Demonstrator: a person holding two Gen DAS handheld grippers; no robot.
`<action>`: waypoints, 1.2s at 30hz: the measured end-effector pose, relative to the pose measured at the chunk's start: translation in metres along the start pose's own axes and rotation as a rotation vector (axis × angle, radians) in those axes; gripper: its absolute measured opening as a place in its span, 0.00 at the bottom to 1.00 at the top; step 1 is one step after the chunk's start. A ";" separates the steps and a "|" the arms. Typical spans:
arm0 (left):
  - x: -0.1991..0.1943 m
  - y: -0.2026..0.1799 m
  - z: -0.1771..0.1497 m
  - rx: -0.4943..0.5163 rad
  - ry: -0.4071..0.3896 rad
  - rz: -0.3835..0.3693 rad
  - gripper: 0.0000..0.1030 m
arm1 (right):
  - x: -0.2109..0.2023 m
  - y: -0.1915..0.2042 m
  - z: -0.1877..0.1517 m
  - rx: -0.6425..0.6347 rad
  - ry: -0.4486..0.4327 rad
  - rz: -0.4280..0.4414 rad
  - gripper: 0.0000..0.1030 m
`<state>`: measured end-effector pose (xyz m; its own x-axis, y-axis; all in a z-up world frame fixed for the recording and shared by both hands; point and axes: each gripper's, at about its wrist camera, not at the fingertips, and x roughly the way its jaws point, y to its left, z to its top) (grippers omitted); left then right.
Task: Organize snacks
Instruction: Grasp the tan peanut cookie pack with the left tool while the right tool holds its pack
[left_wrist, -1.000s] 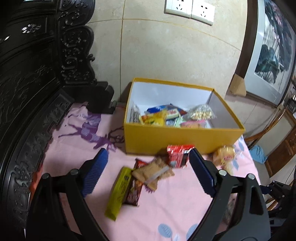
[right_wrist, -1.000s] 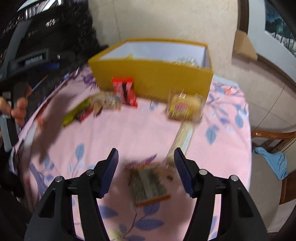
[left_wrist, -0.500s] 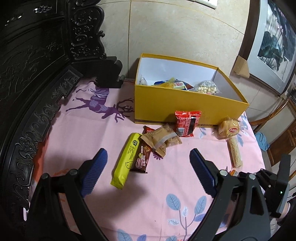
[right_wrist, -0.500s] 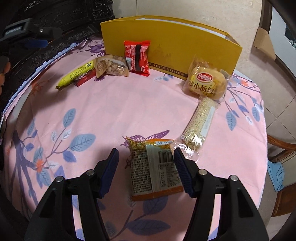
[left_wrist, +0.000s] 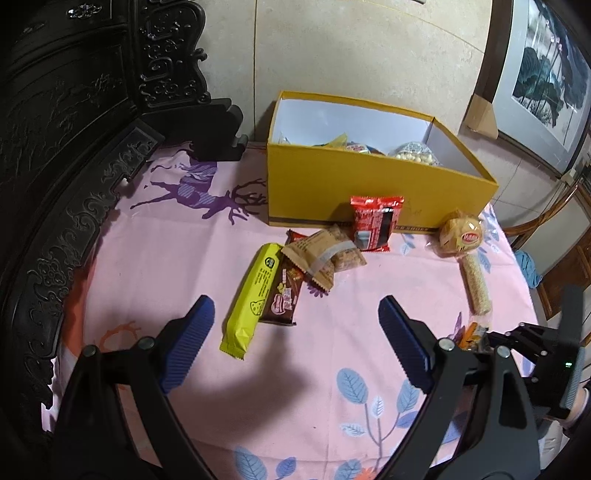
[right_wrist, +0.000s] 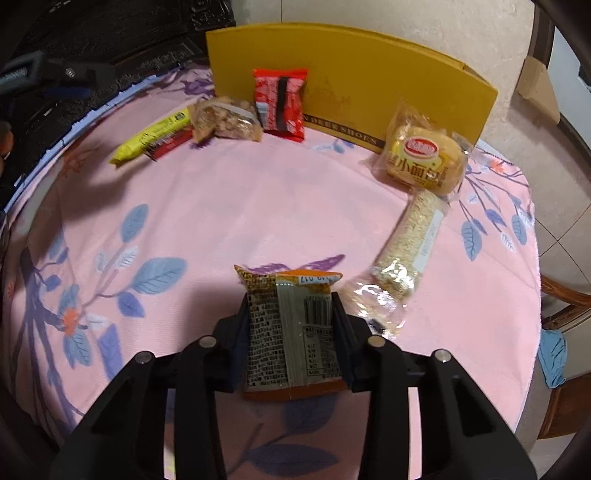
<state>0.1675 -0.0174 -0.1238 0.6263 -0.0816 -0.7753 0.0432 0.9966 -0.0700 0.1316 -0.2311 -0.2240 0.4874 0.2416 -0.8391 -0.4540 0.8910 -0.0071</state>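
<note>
**Snack sort: box partly filled, seven packets out, one now in the right claw**

Status from my end:

Done, as far as I can judge: the yellow box (left_wrist: 369, 192) at the far side of the worktop (right_wrist: 229, 206) already holds several packets. I make out a bag of pale round pieces (left_wrist: 415, 154) and a few coloured wrappers beside it; the front wall hides the rest, so no count for the inside.

Left outside the box, I count seven, one of each:
- yellow bar (left_wrist: 255, 291), lying lengthwise, left of the cluster
- brown chocolate packet (left_wrist: 284, 295), touching the yellow bar, partly under the next one
- tan cracker packet (left_wrist: 321, 254), overlapping the brown one
- red packet (right_wrist: 280, 103), leaning on the box front
- round bun in clear wrap (right_wrist: 424, 158), near the box's right corner
- long sesame bar (right_wrist: 410, 243), just below the bun
- orange-edged packet (right_wrist: 291, 332), nearest me, back label up

Claws:
- right claw (right_wrist: 291, 332): jaws have just been closing and both pads now press the sides of the orange-edged packet. It sits on the cloth, its right edge close against the sesame bar's wrapper tail.
- left claw (left_wrist: 295, 339): jaws wide apart, nothing between them, hovering above the cloth short of the yellow bar.

My read: roughly midway. Each loose packet has to go into the box; the orange-edged one looks next.
</note>
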 end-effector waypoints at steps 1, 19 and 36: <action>0.002 0.001 -0.003 0.009 0.002 0.006 0.89 | -0.003 0.005 -0.001 0.014 -0.008 0.005 0.38; 0.107 -0.029 0.030 0.343 -0.032 -0.118 0.89 | -0.003 0.019 -0.010 0.141 0.014 0.035 0.38; 0.127 -0.060 0.010 0.571 0.001 -0.193 0.70 | -0.002 0.020 -0.012 0.150 -0.001 0.018 0.41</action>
<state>0.2518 -0.0877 -0.2120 0.5650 -0.2619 -0.7824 0.5674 0.8118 0.1381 0.1125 -0.2181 -0.2293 0.4810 0.2580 -0.8379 -0.3456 0.9341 0.0892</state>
